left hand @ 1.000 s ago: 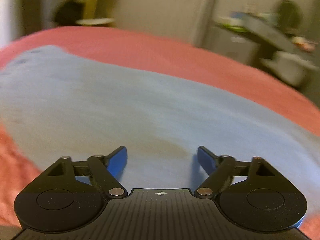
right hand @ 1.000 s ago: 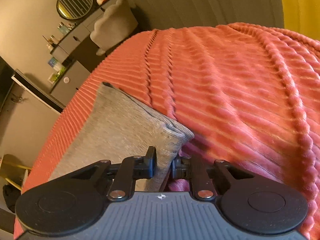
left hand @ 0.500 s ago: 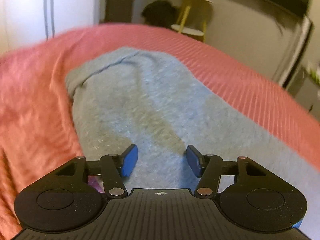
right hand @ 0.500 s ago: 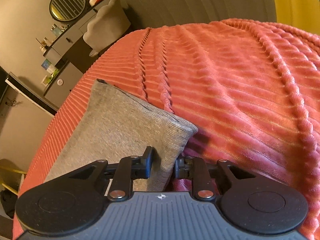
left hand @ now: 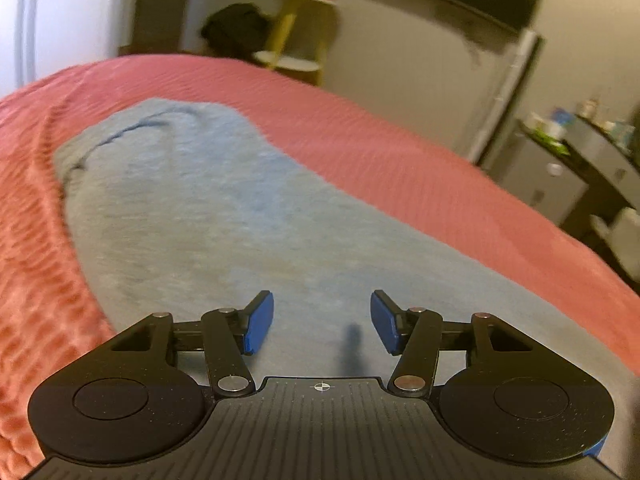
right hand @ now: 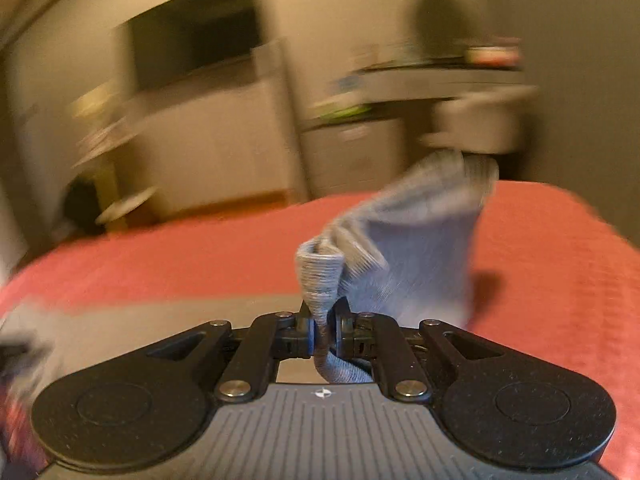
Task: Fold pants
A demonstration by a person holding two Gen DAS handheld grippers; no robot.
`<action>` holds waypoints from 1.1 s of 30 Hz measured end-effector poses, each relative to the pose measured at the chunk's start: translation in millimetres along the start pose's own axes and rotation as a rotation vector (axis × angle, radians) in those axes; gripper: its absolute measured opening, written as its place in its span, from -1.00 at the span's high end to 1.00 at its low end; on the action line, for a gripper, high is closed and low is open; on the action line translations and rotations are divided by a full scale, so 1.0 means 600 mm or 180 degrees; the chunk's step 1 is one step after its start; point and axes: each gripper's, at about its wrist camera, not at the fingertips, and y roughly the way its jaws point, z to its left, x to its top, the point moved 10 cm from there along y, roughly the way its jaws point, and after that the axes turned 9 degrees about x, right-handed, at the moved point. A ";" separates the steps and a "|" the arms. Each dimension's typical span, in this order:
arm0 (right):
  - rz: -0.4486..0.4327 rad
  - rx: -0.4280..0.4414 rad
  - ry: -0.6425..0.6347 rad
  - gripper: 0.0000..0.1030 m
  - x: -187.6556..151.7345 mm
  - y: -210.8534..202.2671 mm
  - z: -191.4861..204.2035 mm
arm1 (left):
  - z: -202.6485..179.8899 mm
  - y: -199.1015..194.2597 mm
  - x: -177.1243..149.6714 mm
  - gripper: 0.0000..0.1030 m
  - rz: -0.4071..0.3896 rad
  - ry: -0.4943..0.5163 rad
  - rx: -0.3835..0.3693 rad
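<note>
Left claw [left hand: 322, 322]: your blue pads [left hand: 260, 322] stand wide apart with nothing between them, low over the pants.
Right claw [right hand: 325, 330]: your two fingers are pressed together on a bunched fold of the pants [right hand: 408, 248], which stands up out of the grip and fans toward the right; the view is badly motion-blurred.
Pants, left view [left hand: 208, 216]: the grey cloth lies flat on the bed, running from under your left claw away to a rounded end at upper left, where a dark seam line shows.
Bed [left hand: 400, 160]: a ribbed red cover lies under the pants and shows on both sides of them; in the right view it fills the middle ground [right hand: 180, 264].
Stool [left hand: 296, 48]: yellow, past the far edge of the bed, with a dark shape just to its left.
Cabinet [left hand: 540, 172]: pale, far right, small items on top, too blurred to name.
</note>
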 end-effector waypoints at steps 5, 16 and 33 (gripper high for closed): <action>0.0901 0.0564 -0.0089 0.68 -0.142 0.098 0.093 | -0.089 -0.037 -0.053 -0.13 0.0107 0.0530 -0.0583; 0.0538 0.0701 0.2264 -0.46 -0.156 0.014 -0.126 | -0.259 -0.071 -0.158 -0.56 0.1192 0.0834 -0.1935; -0.0119 0.1121 0.3141 -0.06 -0.155 0.013 -0.162 | -0.358 -0.073 -0.208 0.68 0.1394 0.0810 -0.1884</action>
